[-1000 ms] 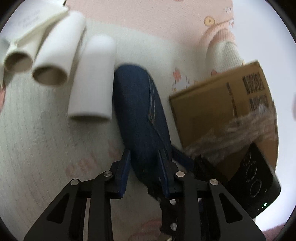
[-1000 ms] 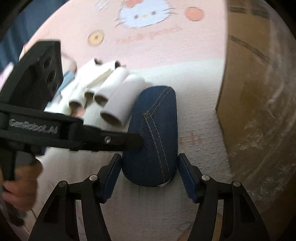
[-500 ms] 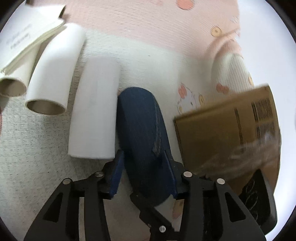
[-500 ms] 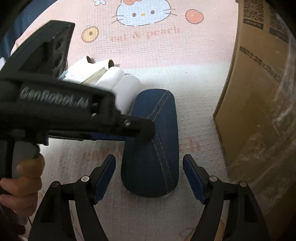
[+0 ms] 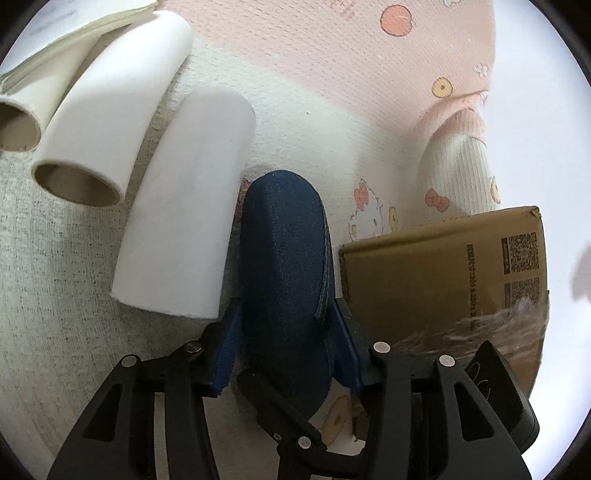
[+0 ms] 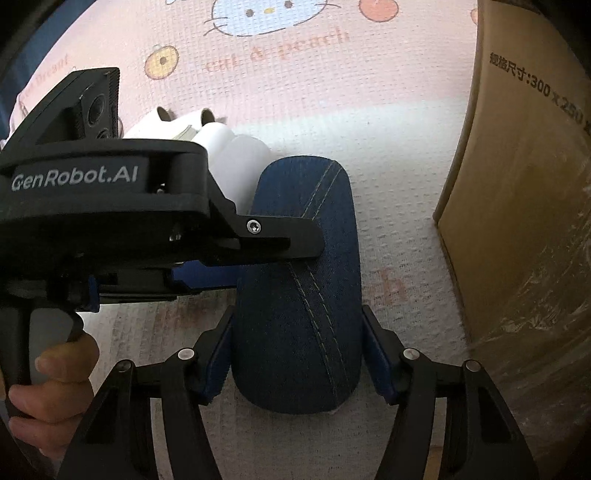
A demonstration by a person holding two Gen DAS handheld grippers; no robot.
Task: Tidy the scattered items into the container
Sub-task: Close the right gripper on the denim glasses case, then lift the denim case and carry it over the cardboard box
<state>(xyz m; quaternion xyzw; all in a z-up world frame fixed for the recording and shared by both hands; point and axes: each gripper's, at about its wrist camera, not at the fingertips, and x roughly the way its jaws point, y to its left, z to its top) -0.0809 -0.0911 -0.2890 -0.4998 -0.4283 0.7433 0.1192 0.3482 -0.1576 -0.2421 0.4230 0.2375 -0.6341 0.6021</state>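
The left gripper [image 5: 286, 354] is closest in the left wrist view. Its two blue fingers [image 5: 229, 354] press on both sides of a dark blue denim roll [image 5: 284, 280], so it has hold of the roll. The same gripper shows in the right wrist view too, coming in from the side and reaching across the roll's middle.

The right gripper [image 6: 299, 358] is at the near end of the same denim roll [image 6: 306, 295]. Its fingers [image 6: 380, 365] are partly open, one on each side of the roll. They sit very close to the cloth, but I cannot tell if they squeeze it.

The roll lies flat on a soft mat [image 6: 388, 155] that is white near us and pink farther away, with cat and peach drawings on it.

Just beside the roll, touching its side, lies a white roll [image 5: 188, 206]. Past that are more white tubes [image 5: 110, 110] with brown open ends, lying side by side. A stack of white paper [image 5: 74, 22] rests on top of the farthest tubes.

On the other side of the denim roll stands a brown cardboard box [image 6: 524, 206] with shiny tape on it. It is near the roll but not touching it.
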